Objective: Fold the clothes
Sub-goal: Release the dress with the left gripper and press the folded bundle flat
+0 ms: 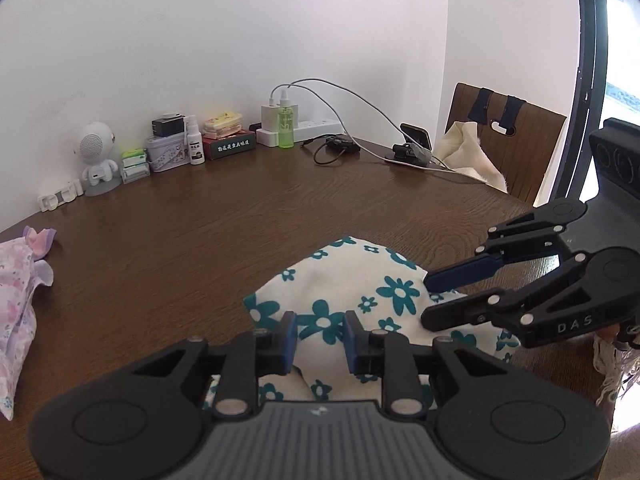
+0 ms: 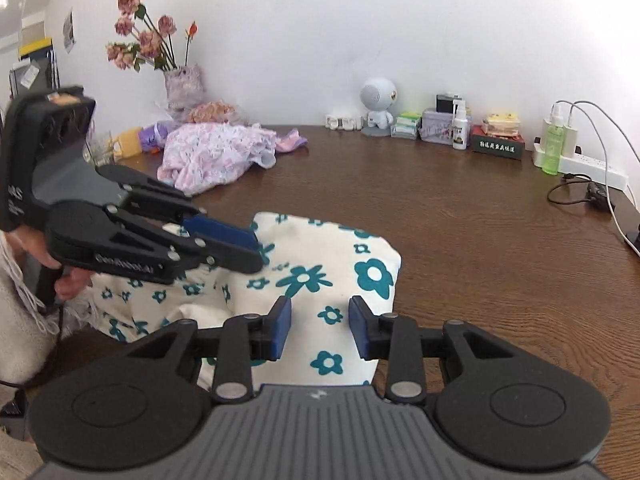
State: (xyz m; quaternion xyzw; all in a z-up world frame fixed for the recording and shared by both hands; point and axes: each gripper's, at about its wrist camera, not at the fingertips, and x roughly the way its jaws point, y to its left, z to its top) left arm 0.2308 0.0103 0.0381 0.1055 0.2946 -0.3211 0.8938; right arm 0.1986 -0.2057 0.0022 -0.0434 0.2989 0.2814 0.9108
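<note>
Jaws ajar over flowered garment (image 2: 320,280)

Bright daylight floods from the window (image 1: 618,80), edges bow with fisheye distortion, and shadows stay soft.

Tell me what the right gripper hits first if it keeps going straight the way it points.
Probably the flowered cloth: the right gripper points down at it, jaws apart just above the fabric. Depth is unclear.
</note>
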